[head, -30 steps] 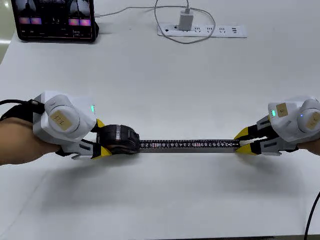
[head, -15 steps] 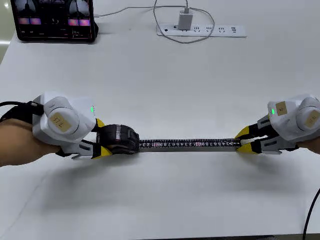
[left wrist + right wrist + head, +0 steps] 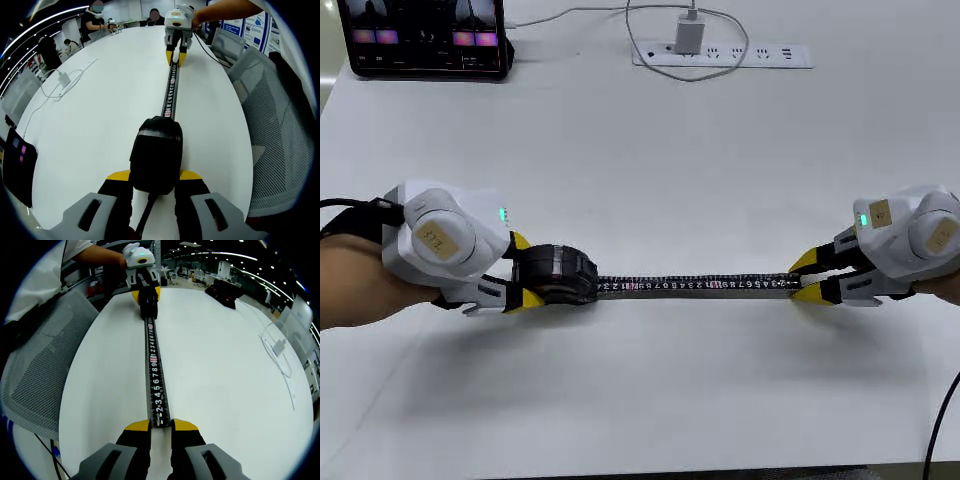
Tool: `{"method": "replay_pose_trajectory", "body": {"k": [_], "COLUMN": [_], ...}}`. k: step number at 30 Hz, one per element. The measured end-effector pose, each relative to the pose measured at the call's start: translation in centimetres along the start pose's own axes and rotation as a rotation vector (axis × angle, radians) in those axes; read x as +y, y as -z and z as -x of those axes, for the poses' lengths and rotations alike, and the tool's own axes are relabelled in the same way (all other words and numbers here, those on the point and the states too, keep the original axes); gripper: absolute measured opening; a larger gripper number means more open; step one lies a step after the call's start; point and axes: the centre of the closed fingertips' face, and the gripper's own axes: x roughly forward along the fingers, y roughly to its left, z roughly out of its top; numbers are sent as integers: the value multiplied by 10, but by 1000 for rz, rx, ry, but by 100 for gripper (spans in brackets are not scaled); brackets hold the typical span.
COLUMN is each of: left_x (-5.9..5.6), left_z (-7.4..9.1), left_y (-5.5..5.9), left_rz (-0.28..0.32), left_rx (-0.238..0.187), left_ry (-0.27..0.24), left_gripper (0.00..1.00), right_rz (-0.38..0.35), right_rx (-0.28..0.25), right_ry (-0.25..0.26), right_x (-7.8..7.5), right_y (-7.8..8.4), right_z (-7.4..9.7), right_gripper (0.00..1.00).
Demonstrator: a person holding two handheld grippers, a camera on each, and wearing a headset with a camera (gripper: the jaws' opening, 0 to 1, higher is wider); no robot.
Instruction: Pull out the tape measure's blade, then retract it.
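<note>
Across the worktop (image 3: 650, 160), from the tape measure's case (image 3: 555, 275) clenched in the left claw (image 3: 525, 272), the blade (image 3: 695, 285) runs to the right claw (image 3: 803, 279), which pinches its tip; its reach matches a second ago, so retraction seems next.

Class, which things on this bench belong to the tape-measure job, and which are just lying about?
Belong to the job: tape measure, held in the left claw; its blade, end pinched by the right claw.
Lying about: tablet, power strip, charger.
</note>
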Motion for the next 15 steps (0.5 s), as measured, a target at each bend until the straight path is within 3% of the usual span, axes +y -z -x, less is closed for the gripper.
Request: {"method": "replay_pose_trajectory", "body": {"k": [15], "left_x": [0], "left_z": [0], "left_y": [0], "left_rz": [-7], "left_rx": [2], "left_ry": [-4], "left_gripper": [27], "right_rz": [-9], "right_rx": [3], "right_ry": [-3], "right_x": [1], "right_y": [0], "right_z": [0], "right_gripper": [12]}}
